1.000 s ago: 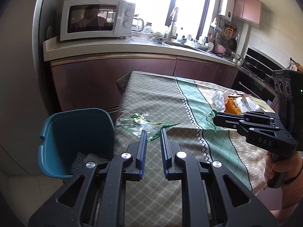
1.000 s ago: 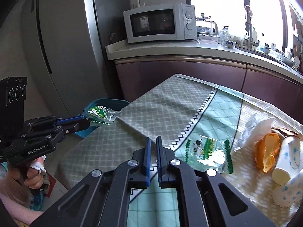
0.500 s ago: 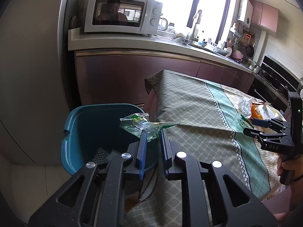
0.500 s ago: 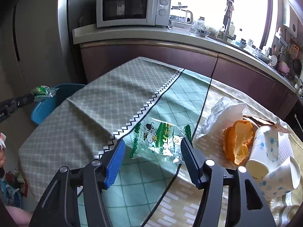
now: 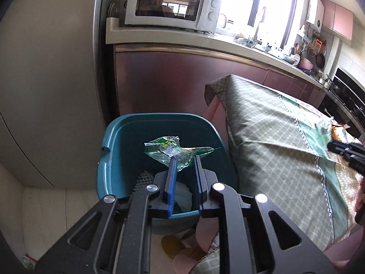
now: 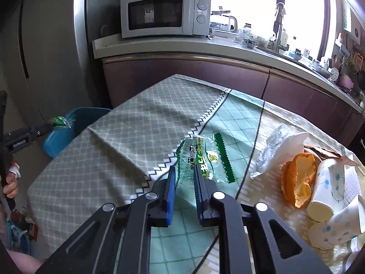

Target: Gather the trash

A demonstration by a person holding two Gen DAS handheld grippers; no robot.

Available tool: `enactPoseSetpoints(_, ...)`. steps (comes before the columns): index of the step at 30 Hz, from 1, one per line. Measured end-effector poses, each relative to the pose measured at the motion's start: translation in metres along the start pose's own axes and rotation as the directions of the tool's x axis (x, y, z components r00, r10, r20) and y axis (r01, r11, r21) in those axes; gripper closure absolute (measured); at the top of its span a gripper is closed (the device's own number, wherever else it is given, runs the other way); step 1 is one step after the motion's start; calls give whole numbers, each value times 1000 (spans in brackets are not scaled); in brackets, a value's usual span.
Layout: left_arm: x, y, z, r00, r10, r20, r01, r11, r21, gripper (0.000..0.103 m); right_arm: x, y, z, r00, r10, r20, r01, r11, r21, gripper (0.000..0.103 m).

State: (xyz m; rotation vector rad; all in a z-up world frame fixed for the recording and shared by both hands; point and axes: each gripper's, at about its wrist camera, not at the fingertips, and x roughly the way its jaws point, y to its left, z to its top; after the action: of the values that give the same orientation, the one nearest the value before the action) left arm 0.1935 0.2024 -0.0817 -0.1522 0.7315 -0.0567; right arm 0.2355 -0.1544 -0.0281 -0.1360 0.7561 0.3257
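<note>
My left gripper [image 5: 184, 159] is shut on a crumpled green wrapper [image 5: 168, 148] and holds it above the open teal bin [image 5: 159, 116], which has some trash inside. The right wrist view shows that same left gripper [image 6: 51, 125] with the green wrapper [image 6: 60, 121] over the bin [image 6: 57, 141] off the table's left end. On the checked tablecloth [image 6: 136, 125], the jaws of my right gripper [image 6: 184, 170] are closing and pinch the near edge of a clear wrapper with green print [image 6: 205, 155]. The right gripper [image 5: 330, 146] shows at the right edge of the left wrist view.
Orange peel [image 6: 298, 178], crumpled tissue [image 6: 280, 146] and paper cups [image 6: 326, 187] lie on the table's right side. Behind the table are the counter and cabinets with a microwave [image 6: 164, 13], and a fridge stands at left. A person's hand [image 6: 11, 182] grips the left handle.
The left gripper carried the green wrapper leftwards off the table to above the bin. The right gripper opened wide around the clear wrapper, then closed on its near edge.
</note>
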Motion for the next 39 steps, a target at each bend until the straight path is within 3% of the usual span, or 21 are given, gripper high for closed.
enactPoseSetpoints(5, 21, 7, -4, 999, 14, -42, -14, 1000, -10, 88, -11, 42, 26, 987, 143, 69, -137, 987, -83, 90)
enactPoseSetpoints(10, 41, 13, -4, 997, 25, -74, -27, 999, -17, 88, 6, 91, 52, 947, 317, 47, -307, 940, -151, 90)
enactPoseSetpoints(14, 56, 19, -3, 995, 25, -97, -28, 999, -34, 88, 35, 131, 69, 905, 424, -25, -422, 889, -179, 90)
enactPoseSetpoints(20, 70, 26, -7, 992, 24, -122, -32, 998, -63, 85, 91, 166, 79, 871, 469, -144, -488, 860, -149, 88)
enactPoseSetpoints(22, 74, 28, -7, 992, 23, -125, -32, 997, -68, 84, 104, 170, 79, 876, 453, -166, -474, 872, -121, 81)
enactPoseSetpoints(23, 75, 29, -7, 992, 22, -127, -32, 997, -72, 83, 107, 169, 78, 883, 440, -162, -459, 882, -107, 64)
enactPoseSetpoints(24, 76, 30, -7, 991, 22, -128, -32, 997, -73, 83, 109, 167, 78, 887, 435, -157, -452, 888, -91, 54)
enactPoseSetpoints(30, 77, 31, -7, 991, 30, -128, -40, 996, -74, 79, 97, 147, 73, 878, 460, -132, -468, 883, -41, 55)
enactPoseSetpoints(34, 61, 25, -6, 996, 28, -88, -33, 997, -63, 78, 72, 124, 65, 876, 475, -86, -478, 878, -27, 55)
enactPoseSetpoints(39, 22, -2, 9, 998, -56, 15, 56, 998, -30, 69, 21, 86, 43, 896, 444, 6, -443, 896, -33, 51)
